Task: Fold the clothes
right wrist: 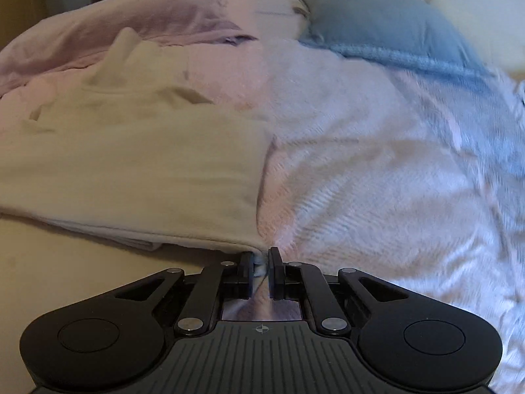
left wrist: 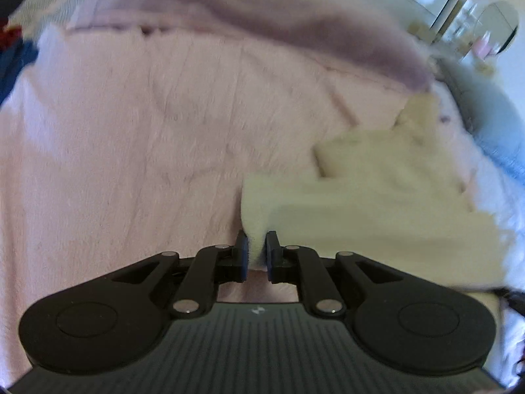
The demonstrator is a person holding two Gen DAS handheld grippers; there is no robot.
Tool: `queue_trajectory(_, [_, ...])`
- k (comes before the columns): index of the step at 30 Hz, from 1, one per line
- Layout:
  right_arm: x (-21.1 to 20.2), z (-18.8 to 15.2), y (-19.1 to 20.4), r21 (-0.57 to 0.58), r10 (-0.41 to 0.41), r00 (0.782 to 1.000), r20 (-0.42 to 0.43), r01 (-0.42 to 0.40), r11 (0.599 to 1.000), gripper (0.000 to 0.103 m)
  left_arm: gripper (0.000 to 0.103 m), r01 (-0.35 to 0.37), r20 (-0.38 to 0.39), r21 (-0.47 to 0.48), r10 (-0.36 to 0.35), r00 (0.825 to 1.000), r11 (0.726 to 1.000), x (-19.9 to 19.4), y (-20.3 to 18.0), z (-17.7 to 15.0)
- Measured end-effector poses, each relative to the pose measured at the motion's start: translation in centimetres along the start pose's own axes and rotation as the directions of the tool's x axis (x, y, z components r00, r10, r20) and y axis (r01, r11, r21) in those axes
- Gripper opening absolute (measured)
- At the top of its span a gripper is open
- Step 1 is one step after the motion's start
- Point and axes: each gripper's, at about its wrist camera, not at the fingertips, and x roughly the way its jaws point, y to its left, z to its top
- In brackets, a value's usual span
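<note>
Left gripper (left wrist: 255,252): nearest the lens in the left wrist view; its two black fingers stand close together and pinch a fold of the cream garment (left wrist: 377,216) between the blue-edged pads. Its housing cuts off whatever lies below the pinch.

Cream garment: in the left wrist view it spreads to the right and away from the pinched corner, over the pink blanket (left wrist: 131,131). The picture is smeared with blur, so seams and garment type cannot be made out; its right edge melts into pale bedding.

Pink blanket: covers the bed under the garment. Its left and lower parts run out of the fisheye circle.

Mauve cloth (left wrist: 262,10): a bunched roll along the far side of the bed, blurred; what kind of item it is cannot be told.

Far right of the left view: pale furniture and small items, too blurred to name.

Right gripper (right wrist: 261,271): nearest the lens in the right wrist view; its fingers are drawn nearly together on the near right corner of the cream garment (right wrist: 147,164), with a bit of pale cloth between them. The contact itself is small and dim.

Cream garment, right view: lies flat on the left half, layered at its near edge; a raised flap shows at the far end.

Blue pillow (right wrist: 377,23): at the head of the bed, far right, partly cut by the frame.
</note>
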Motion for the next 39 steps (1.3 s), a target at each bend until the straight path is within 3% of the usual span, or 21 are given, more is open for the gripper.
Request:
queue_trajectory(5, [-1.0,0.3,-0.2,-0.028,-0.006,0.999,-0.037,0.005,1.000,0.013,0.026,-0.047,0.006,-0.154,0.048,0.999,0.987,-0.7,1.3,0.0])
queue_trajectory(7, [-1.8,0.3,-0.5,-0.022,-0.011,0.999,-0.049,0.010,1.000,0.042,0.032,-0.023,0.015,-0.292,0.029,0.999,0.956,-2.1,2.6,-0.5])
queue_trajectory(9, [-2.7,0.3,-0.8,-0.007,-0.012,0.998,-0.056,0.011,1.000,0.047,0.041,0.054,0.018,-0.454,-0.052,0.999,0.889,-3.2,3.6,-1.6])
queue_trajectory(14, [-3.8,0.8,-2.1,0.155,0.039,0.998,-0.045,-0.031,0.987,0.047,0.052,0.205,0.035,-0.740,-0.267,0.963,0.641,-0.7,4.0,-5.1])
queue_trajectory(17, [-3.0,1.0,-1.9,0.199,0.047,0.996,-0.079,-0.030,0.979,0.047,0.051,0.210,0.084,-0.809,-0.244,0.966,0.549,1.3,4.0,-6.3])
queue_trajectory(19, [-3.0,0.8,-2.0,0.212,0.043,0.995,-0.085,-0.024,0.977,0.047,0.047,0.232,0.135,-0.819,-0.217,0.967,0.525,1.4,3.9,-6.6])
queue_trajectory(20, [-3.1,0.8,-2.0,0.212,0.040,0.995,-0.087,-0.020,0.977,0.047,0.043,0.236,0.151,-0.815,-0.200,0.968,0.530,1.4,3.7,-6.6])
queue_trajectory(21, [-3.2,0.7,-2.0,0.211,0.036,0.995,-0.090,-0.016,0.977,0.047,0.025,0.227,0.149,-0.795,-0.180,0.972,0.563,1.4,3.3,-6.3])
queue_trajectory(22, [-3.2,0.5,-2.0,0.206,0.031,0.995,-0.093,-0.011,0.978,0.047,0.001,0.193,0.130,-0.734,-0.145,0.981,0.651,1.2,2.4,-5.6])
queue_trajectory(25, [-3.3,0.0,-2.3,0.187,0.012,0.995,-0.099,0.007,0.982,0.047,0.001,0.034,0.119,-0.347,0.008,0.993,0.937,0.1,-2.2,-3.0])
queue_trajectory(26, [-3.4,-0.1,-2.4,0.179,0.003,0.995,-0.098,0.015,0.984,0.047,0.001,-0.035,0.140,-0.170,0.059,0.988,0.985,-0.4,-4.2,-2.2])
queue_trajectory(27, [-3.5,-0.2,-2.5,0.174,-0.005,0.995,-0.098,0.022,0.984,0.047,0.001,-0.107,0.185,0.049,0.096,0.978,0.993,-0.7,-6.7,-2.2])
queue_trajectory(28, [-3.6,-0.3,-2.7,0.173,-0.011,0.995,-0.098,0.028,0.984,0.047,0.001,-0.185,0.246,0.278,0.116,0.962,0.942,-1.0,-9.4,-2.5])
queue_trajectory(29, [-3.6,-0.4,-2.9,0.176,-0.016,0.995,-0.099,0.034,0.984,0.047,0.001,-0.240,0.295,0.465,0.107,0.950,0.852,-1.0,-11.5,-3.4])
queue_trajectory(31, [-3.6,-0.6,-3.3,0.183,-0.023,0.994,-0.105,0.042,0.982,0.047,0.001,-0.278,0.324,0.744,0.036,0.945,0.608,-0.5,-14.5,-6.1])
queue_trajectory(32, [-3.6,-0.7,-3.6,0.187,-0.026,0.994,-0.109,0.046,0.981,0.047,0.001,-0.277,0.312,0.849,-0.005,0.950,0.451,0.0,-15.6,-7.8])
queue_trajectory(33, [-3.5,-0.7,-3.7,0.192,-0.029,0.993,-0.112,0.050,0.980,0.047,0.005,-0.263,0.286,0.903,-0.018,0.958,0.341,0.6,-16.0,-9.1])
queue_trajectory(35, [-3.5,-0.7,-3.9,0.197,-0.029,0.993,-0.117,0.052,0.979,0.047,0.008,-0.224,0.230,0.958,-0.010,0.973,0.179,1.8,-16.3,-11.3])
queue_trajectory(36, [-3.5,-0.7,-4.0,0.198,-0.028,0.993,-0.117,0.051,0.979,0.047,0.008,-0.215,0.220,0.961,-0.007,0.975,0.175,1.9,-16.3,-11.5])
queue_trajectory(37, [-3.5,-0.7,-4.0,0.196,-0.029,0.993,-0.116,0.051,0.979,0.047,0.012,-0.214,0.220,0.954,-0.005,0.976,0.211,1.8,-16.2,-11.4])
queue_trajectory(39, [-3.6,-0.5,-4.1,0.187,-0.027,0.994,-0.109,0.047,0.981,0.047,0.026,-0.184,0.193,0.924,0.006,0.981,0.335,1.0,-16.1,-10.0])
